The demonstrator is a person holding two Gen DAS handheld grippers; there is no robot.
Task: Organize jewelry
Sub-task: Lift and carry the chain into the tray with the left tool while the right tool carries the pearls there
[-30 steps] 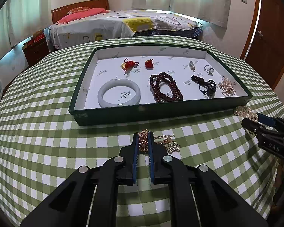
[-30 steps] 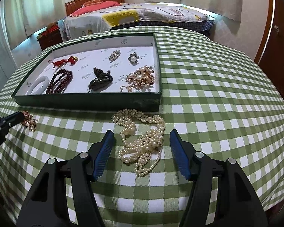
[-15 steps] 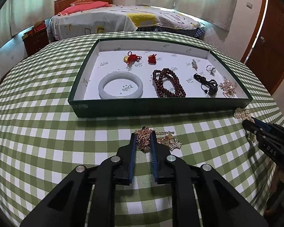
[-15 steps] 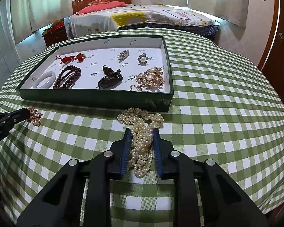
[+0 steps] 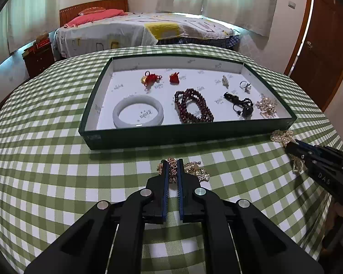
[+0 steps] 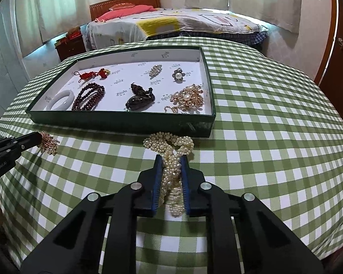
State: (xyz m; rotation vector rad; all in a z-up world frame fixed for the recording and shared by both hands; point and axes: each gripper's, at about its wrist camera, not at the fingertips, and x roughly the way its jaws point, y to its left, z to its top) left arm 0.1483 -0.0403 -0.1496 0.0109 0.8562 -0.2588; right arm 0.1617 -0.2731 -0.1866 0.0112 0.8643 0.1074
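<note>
Keeping each hand-held gripper clamped — left hand-held gripper [image 5: 172, 166] on gold chain [image 5: 187, 170], right hand-held gripper [image 6: 170, 162] on pearl necklace [image 6: 169, 146] — lifting clear, carrying toward tray [image 6: 125, 122] at twelve o'clock.

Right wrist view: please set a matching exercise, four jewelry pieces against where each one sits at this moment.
Things:
1. pearl necklace
2. gold chain
3. white bangle
4. pearl ring

Places:
A. in the green tray, near left corner
B. between the right gripper fingers, on the tablecloth
C. in the tray, far right area
D. between the left gripper fingers, in front of the tray

Pairs: 1-B, 2-D, 3-A, 4-C
</note>
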